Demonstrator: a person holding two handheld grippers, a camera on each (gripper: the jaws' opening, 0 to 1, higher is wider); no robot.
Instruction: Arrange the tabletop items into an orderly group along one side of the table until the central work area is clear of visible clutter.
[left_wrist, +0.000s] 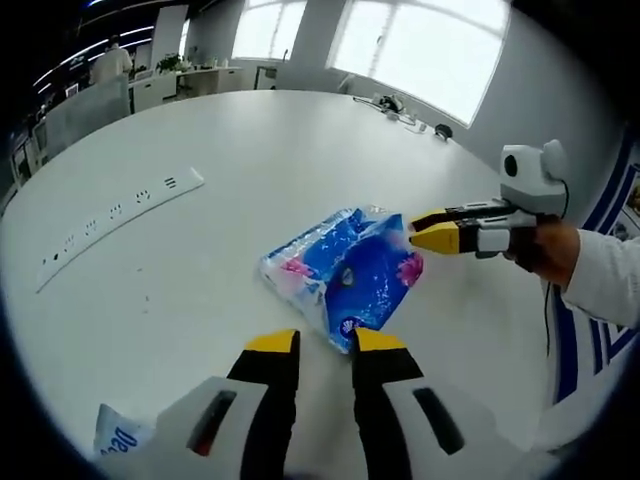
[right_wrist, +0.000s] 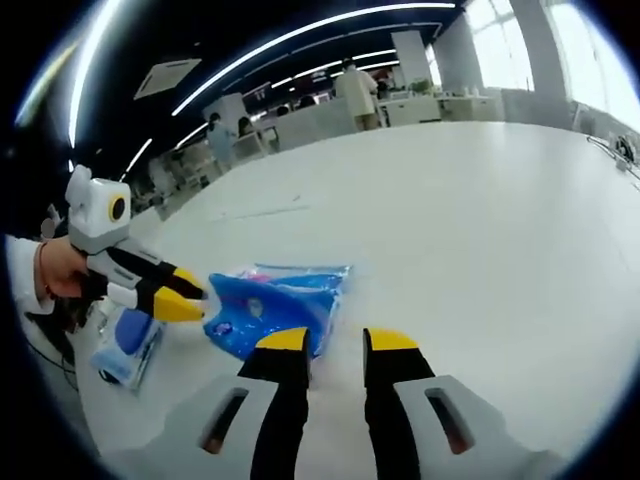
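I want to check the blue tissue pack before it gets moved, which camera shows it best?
The left gripper view: the tissue pack lies whole on the white table, its printed top facing the camera. In the right gripper view the tissue pack appears low and foreshortened, partly behind the right gripper.

Open-plan office. Big white worktop (left_wrist: 250, 160) with a recessed power-socket strip (left_wrist: 120, 215), desks and partitions (right_wrist: 330, 120) at the back, people standing there (right_wrist: 355, 90), linear ceiling lights (right_wrist: 300, 40), large windows (left_wrist: 420, 50).
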